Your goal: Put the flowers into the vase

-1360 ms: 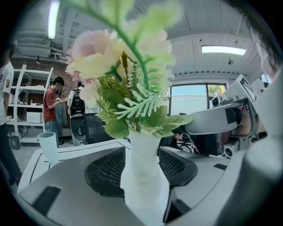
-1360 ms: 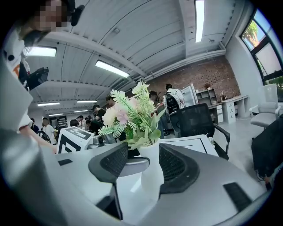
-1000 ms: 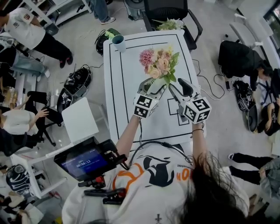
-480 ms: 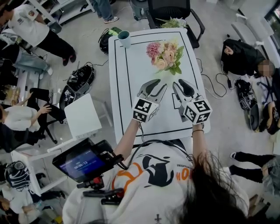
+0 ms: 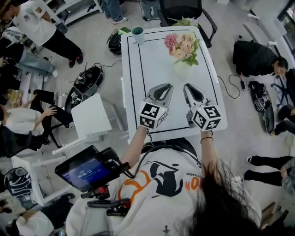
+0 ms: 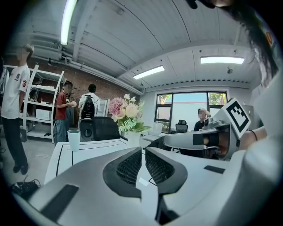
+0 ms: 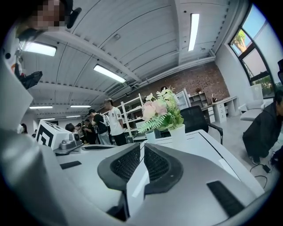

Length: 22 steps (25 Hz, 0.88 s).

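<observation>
A bunch of pink and cream flowers (image 5: 182,45) with green leaves stands upright in a white vase (image 6: 132,137) near the far end of the white table (image 5: 138,78). Both grippers hover over the table's near half, well short of the vase. My left gripper (image 5: 168,86) has just been closing, and its pads now stand almost together with nothing between them. My right gripper (image 5: 188,86) has closed the same way and is also empty. The flowers (image 7: 161,112) and vase (image 7: 177,132) show ahead in the right gripper view.
A teal cup (image 5: 138,32) stands at the table's far left corner. A black office chair (image 5: 184,11) at the far end holds another green bunch (image 5: 184,22). A white chair (image 5: 92,120) stands left of the table. People, bags and cables surround it on the floor.
Both grippers have drawn back from the flowers toward me and their jaws have closed from wide open. The flowers stay in the vase, now farther from the grippers.
</observation>
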Each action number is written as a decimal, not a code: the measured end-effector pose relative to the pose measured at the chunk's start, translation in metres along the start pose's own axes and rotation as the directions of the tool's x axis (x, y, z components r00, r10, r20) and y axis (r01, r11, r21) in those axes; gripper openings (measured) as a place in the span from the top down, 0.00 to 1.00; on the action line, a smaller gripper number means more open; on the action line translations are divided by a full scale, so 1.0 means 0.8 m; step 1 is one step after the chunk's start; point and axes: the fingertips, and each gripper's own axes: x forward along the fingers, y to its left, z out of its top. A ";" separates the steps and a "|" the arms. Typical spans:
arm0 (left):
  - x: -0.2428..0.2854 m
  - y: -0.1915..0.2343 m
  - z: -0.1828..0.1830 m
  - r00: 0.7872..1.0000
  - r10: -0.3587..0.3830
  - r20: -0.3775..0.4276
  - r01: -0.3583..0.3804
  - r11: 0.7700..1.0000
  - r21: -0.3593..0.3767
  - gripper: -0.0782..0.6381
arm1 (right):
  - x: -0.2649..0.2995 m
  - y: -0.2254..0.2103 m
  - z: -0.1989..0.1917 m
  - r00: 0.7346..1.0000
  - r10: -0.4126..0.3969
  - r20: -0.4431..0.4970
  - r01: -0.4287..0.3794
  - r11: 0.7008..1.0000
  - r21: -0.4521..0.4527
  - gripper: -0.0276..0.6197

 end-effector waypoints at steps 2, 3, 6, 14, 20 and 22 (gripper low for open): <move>-0.017 -0.004 -0.005 1.000 -0.009 -0.003 0.009 1.000 0.003 0.85 | -0.008 0.017 -0.008 1.000 -0.009 0.001 0.009 1.000 0.000 0.90; -0.026 -0.008 -0.008 1.000 -0.014 -0.004 0.014 1.000 0.003 0.86 | -0.013 0.025 -0.013 1.000 -0.014 0.001 0.014 1.000 0.000 0.91; -0.051 -0.022 -0.015 0.999 -0.033 -0.004 0.033 0.999 0.002 0.87 | -0.031 0.048 -0.027 1.000 -0.026 0.000 0.026 1.000 0.000 0.91; -0.102 -0.056 -0.037 0.997 -0.079 -0.009 0.079 0.997 -0.018 0.87 | -0.075 0.097 -0.063 0.998 -0.053 -0.024 0.054 0.998 0.014 0.92; -0.107 -0.064 -0.041 0.996 -0.093 -0.005 0.093 0.995 -0.030 0.87 | -0.082 0.109 -0.069 0.998 -0.048 -0.039 0.049 0.999 0.006 0.92; -0.107 -0.064 -0.040 0.996 -0.093 0.003 0.093 0.995 -0.030 0.87 | -0.081 0.112 -0.068 0.998 -0.041 -0.038 0.041 0.999 0.002 0.92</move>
